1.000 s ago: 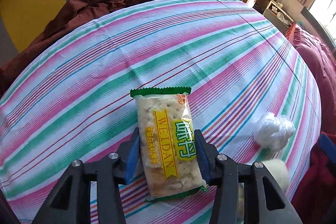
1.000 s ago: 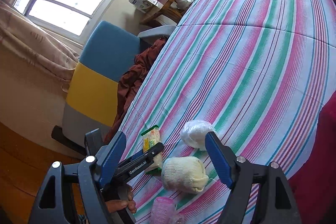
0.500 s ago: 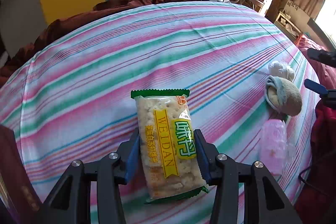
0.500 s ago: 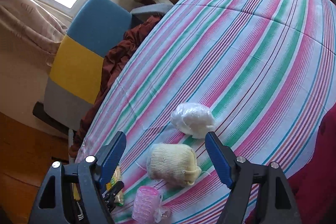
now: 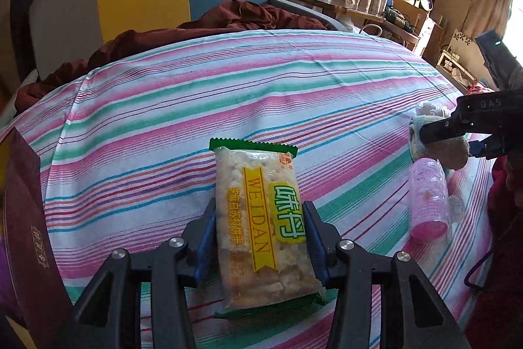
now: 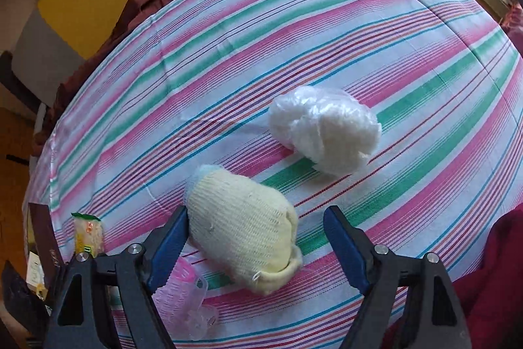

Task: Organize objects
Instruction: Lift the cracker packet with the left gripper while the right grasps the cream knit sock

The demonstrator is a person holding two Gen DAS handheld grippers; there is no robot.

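- Mid-sort: cracker pack (image 5: 261, 228) in hand, sock ball (image 6: 242, 234) next for pickup on the striped cloth (image 6: 294, 38).
- Left gripper (image 5: 260, 242) pinching the pack at both sides, above the cloth's near edge.
- Right gripper (image 6: 258, 239) spread wide, jaws just opened further, straddling the sock ball; left pad about touching, right pad clear.
- Next, likely: lower, then squeeze the sock ball.

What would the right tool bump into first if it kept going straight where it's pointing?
Most likely the cream rolled sock, which lies between the right tool's open blue pads on the striped sheet. Depth is hard to judge.
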